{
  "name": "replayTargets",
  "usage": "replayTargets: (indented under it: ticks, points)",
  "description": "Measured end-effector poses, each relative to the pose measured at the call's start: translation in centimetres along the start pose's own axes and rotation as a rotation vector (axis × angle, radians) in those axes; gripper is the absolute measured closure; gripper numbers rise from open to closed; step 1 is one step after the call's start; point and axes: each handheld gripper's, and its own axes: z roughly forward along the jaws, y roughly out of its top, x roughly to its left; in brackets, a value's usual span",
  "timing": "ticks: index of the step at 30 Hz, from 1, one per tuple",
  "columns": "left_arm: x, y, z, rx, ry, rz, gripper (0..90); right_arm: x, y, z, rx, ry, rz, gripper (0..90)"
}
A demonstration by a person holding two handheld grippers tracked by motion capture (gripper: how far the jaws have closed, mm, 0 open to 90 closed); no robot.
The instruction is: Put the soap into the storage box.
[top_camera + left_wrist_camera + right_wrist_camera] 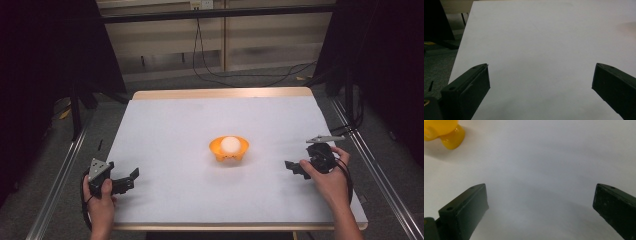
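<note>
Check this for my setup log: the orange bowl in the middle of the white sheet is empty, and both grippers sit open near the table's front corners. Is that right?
Not quite: the orange bowl is not empty. The high view shows a white ball sitting in it. The rest holds: the bowl is mid-sheet, and the left gripper and right gripper rest near the front corners, jaws spread wide in each gripper view.

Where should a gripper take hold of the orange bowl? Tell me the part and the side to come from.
Probably the rim of the orange bowl, one jaw inside and one outside. The white ball fills its middle, so only the wall offers a thin edge. The right gripper, jaws open, could come from the bowl's right; the left gripper seems equally placed.
</note>
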Motion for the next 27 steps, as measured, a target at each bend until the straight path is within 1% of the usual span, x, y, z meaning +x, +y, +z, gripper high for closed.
replayTargets:
  ticks: [3, 4, 5, 8, 9, 13, 14, 15, 16, 18, 20, 21, 23, 24, 25, 26, 27]
  points:
    - [0.0, 0.0, 0.0, 0.001, -0.006, 0.002, 1.3, -0.3, -0.5, -0.3, -0.011, -0.008, 0.007, 0.0]
    - [0.0, 0.0, 0.0, 0.002, -0.004, 0.005, 1.3, -0.6, -1.0, -0.6, -0.024, -0.016, 0.017, 0.0]
    - [0.0, 0.0, 0.0, 0.002, -0.005, 0.003, 1.3, -0.8, -1.2, -0.7, -0.036, -0.013, 0.017, 0.0]
    - [0.0, 0.0, 0.0, -0.001, -0.002, 0.004, 1.3, -1.1, -1.7, -0.8, -0.042, -0.019, 0.026, 0.0]
    - [0.0, 0.0, 0.0, 0.0, -0.003, 0.004, 1.3, -1.4, -2.2, -1.0, -0.054, -0.014, 0.027, 0.0]
    - [0.0, 0.0, 0.0, 0.002, -0.004, 0.006, 1.3, -1.8, -2.9, -1.3, -0.06, -0.02, 0.032, 0.0]
    - [0.0, 0.0, 0.0, 0.003, -0.004, 0.006, 1.3, -1.9, -3.1, -1.4, -0.061, -0.02, 0.04, 0.0]
    - [0.0, 0.0, 0.0, 0.001, -0.003, 0.004, 1.4, -2.1, -3.3, -1.5, -0.069, -0.024, 0.035, 0.0]
    - [0.0, 0.0, 0.0, 0.002, -0.004, 0.002, 1.4, -2.4, -3.7, -1.9, -0.083, -0.027, 0.047, 0.0]
    - [0.0, 0.0, 0.1, 0.002, -0.004, 0.003, 1.4, -2.5, -3.9, -2.0, -0.087, -0.028, 0.051, 0.0]
    - [0.0, 0.0, 0.1, 0.002, -0.005, 0.006, 1.5, -2.7, -4.4, -2.4, -0.097, -0.028, 0.053, 0.0]
    - [0.0, 0.0, 0.1, 0.008, -0.001, 0.014, 1.5, -3.0, -4.9, -2.7, -0.102, -0.031, 0.05, 0.0]
    - [0.0, 0.0, 0.1, 0.01, 0.001, 0.02, 1.6, -3.3, -5.5, -3.0, -0.112, -0.032, 0.06, 0.0]
    - [0.0, 0.0, 0.1, 0.01, 0.001, 0.02, 1.6, -3.3, -5.5, -3.0, -0.112, -0.032, 0.06, 0.0]
    - [0.0, 0.0, 0.1, 0.009, -0.001, 0.017, 1.6, -3.5, -5.8, -3.1, -0.122, -0.033, 0.062, 0.0]
    - [-0.1, 0.0, 0.1, 0.006, -0.002, 0.014, 1.7, -3.6, -6.0, -3.2, -0.139, -0.026, 0.072, 0.0]
    - [-0.1, 0.0, 0.1, 0.004, -0.001, 0.012, 1.7, -3.7, -6.2, -3.4, -0.159, -0.021, 0.072, 0.0]
